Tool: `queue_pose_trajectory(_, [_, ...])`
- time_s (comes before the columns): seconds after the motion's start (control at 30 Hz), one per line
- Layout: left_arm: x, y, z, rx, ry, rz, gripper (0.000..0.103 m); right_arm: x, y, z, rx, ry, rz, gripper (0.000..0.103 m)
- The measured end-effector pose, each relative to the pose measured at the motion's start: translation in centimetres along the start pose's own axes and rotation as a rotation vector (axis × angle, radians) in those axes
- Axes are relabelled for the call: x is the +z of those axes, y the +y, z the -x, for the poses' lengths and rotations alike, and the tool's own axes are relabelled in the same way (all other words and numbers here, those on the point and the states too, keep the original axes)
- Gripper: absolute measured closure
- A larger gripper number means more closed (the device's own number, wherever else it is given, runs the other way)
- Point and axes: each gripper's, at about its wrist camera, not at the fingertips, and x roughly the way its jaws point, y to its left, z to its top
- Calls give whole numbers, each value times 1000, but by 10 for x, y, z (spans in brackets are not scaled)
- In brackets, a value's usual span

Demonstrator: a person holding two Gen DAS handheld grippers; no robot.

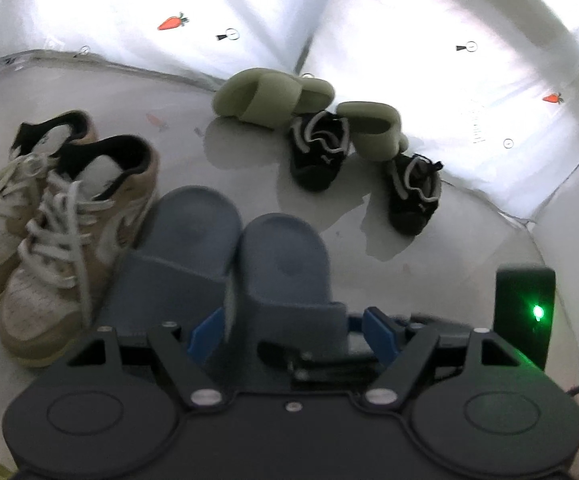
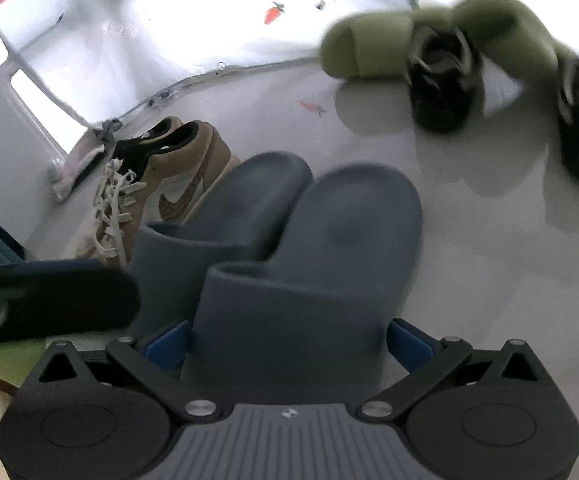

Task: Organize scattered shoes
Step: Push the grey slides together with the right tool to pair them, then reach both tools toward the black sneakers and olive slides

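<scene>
The two blue slippers (image 1: 225, 248) are sitting side by side next to the tan sneakers (image 1: 61, 216), so two pairs are looking neat. The green slippers (image 1: 273, 96) and black shoes (image 1: 321, 152) are still lying mixed up (well apart, by the wall). The right gripper (image 2: 289, 344) is spreading around one blue slipper's front, and the left gripper (image 1: 289, 328) is spreading around that slipper too.
</scene>
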Motion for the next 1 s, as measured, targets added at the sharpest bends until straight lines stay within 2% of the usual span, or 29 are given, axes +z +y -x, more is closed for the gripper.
queue_pose_trajectory(0.17, [9, -16, -21, -6, -3, -3, 26, -1, -56, 47, -87, -107, -161, 0])
queue_pose_trajectory(0.33, [35, -30, -58, 15, 7, -14, 26, 8, -107, 79, -171, -230, -315, 0])
queue_pose_trajectory(0.47, [80, -37, -94, 52, -18, -5, 26, 26, -138, 89, -219, -290, -362, 0])
queue_pose_trajectory(0.63, [159, -35, -169, 135, -38, 20, 26, 49, -163, 78, -238, -284, -401, 0])
queue_pose_trajectory(0.73, [185, -33, -209, 166, -12, 7, 26, 63, -171, 65, -252, -264, -417, 0])
queue_pose_trajectory(0.8, [199, -32, -244, 220, 32, -12, 31, 68, -169, 58, -268, -267, -410, 0])
queue_pose_trajectory(0.87, [208, -28, -278, 207, 122, -23, 38, 69, -164, 55, -276, -269, -381, 0])
queue_pose_trajectory(0.97, [208, -26, -297, 197, 163, -8, 54, 67, -157, 51, -271, -263, -348, 0])
queue_pose_trajectory(1.0, [205, -25, -303, 192, 173, 0, 66, 66, -156, 50, -265, -259, -349, 0])
